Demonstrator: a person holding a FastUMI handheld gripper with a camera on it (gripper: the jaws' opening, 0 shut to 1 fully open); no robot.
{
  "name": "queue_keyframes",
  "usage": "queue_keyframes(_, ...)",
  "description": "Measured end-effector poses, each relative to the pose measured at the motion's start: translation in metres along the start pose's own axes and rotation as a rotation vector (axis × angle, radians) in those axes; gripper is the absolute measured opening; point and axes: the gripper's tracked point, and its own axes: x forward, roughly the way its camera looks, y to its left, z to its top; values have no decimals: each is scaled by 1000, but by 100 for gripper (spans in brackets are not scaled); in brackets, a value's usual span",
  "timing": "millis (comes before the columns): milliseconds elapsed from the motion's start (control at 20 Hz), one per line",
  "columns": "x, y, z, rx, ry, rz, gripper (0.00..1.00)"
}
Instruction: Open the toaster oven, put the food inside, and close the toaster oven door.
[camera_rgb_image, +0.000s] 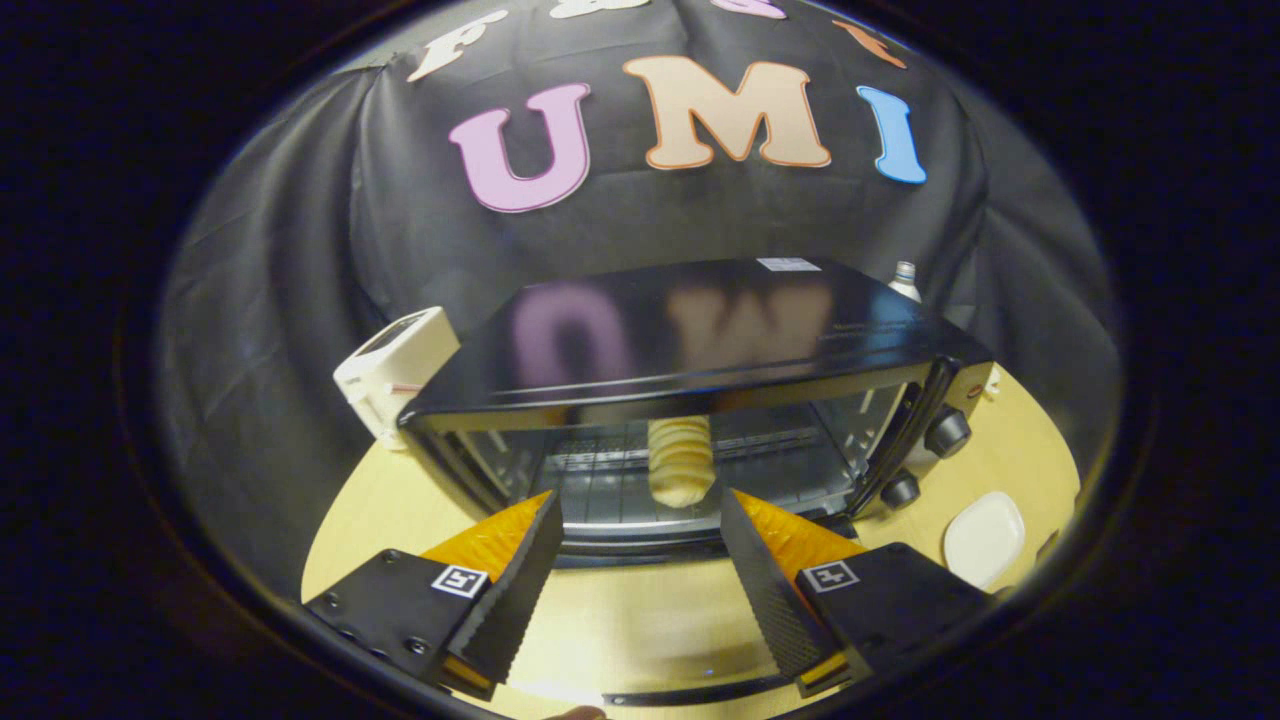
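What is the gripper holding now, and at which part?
Nothing. The gripper is open, its jaws wide apart and empty; the bread lies beyond them on the rack inside the toaster oven.

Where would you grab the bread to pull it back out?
Probably the bread by its near end, coming straight in through the toaster oven's open front. It lies lengthwise on the rack, pointing at the open gripper, so the fingers fit either side.

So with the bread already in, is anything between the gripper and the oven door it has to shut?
Nothing visible does. The gripper is open and empty, and the lowered glass door lies just between its fingers. The bread roll sits back on the rack inside the toaster oven, apparently clear of the door's swing.
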Motion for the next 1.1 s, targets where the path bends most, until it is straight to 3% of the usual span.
queue_keyframes(650, -108, 41, -119, -118, 159, 209, 98)
queue_keyframes(1100, -101, 19, -184, -110, 310, 151, 98)
